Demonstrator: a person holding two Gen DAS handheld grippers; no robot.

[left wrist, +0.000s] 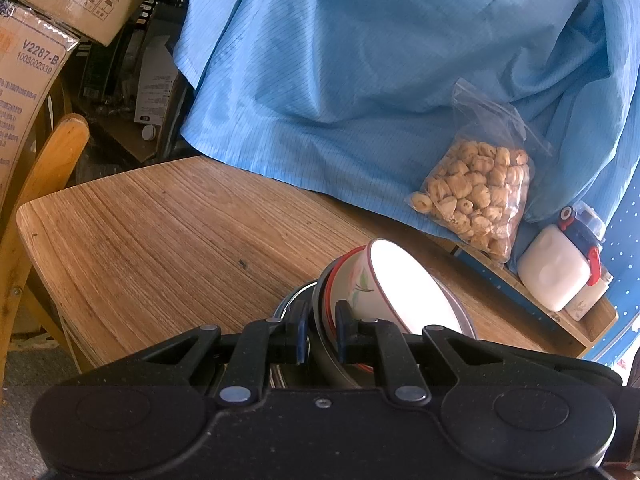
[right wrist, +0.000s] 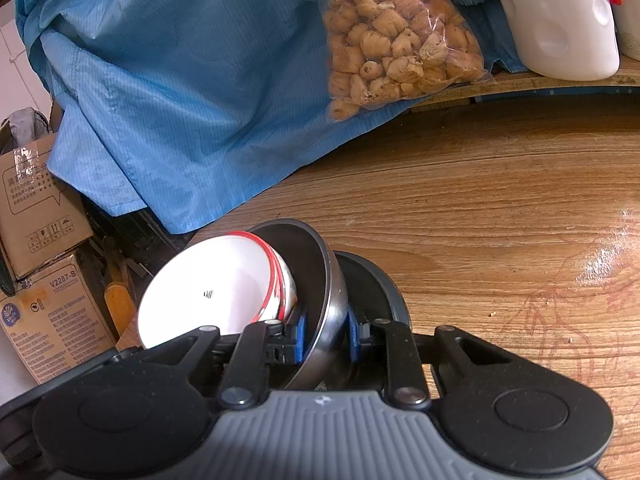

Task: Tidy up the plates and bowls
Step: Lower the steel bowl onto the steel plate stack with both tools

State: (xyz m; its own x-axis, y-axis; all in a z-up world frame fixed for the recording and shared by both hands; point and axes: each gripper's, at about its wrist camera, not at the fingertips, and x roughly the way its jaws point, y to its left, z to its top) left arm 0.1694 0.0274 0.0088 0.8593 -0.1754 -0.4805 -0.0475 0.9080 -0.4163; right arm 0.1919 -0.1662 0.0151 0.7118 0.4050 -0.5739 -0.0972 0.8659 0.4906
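A white bowl with a red rim sits nested inside a dark metal bowl. A dark plate edge shows under them. My left gripper is shut on the metal bowl's rim at its near side. In the right wrist view the same white bowl lies tilted inside the metal bowl, with the dark plate behind. My right gripper is shut on the metal bowl's rim. The stack is held tilted above the wooden table.
A blue cloth covers the back of the table. A clear bag of snacks and a white container with red clips stand on a raised wooden shelf at right. Cardboard boxes and a wooden chair are at left.
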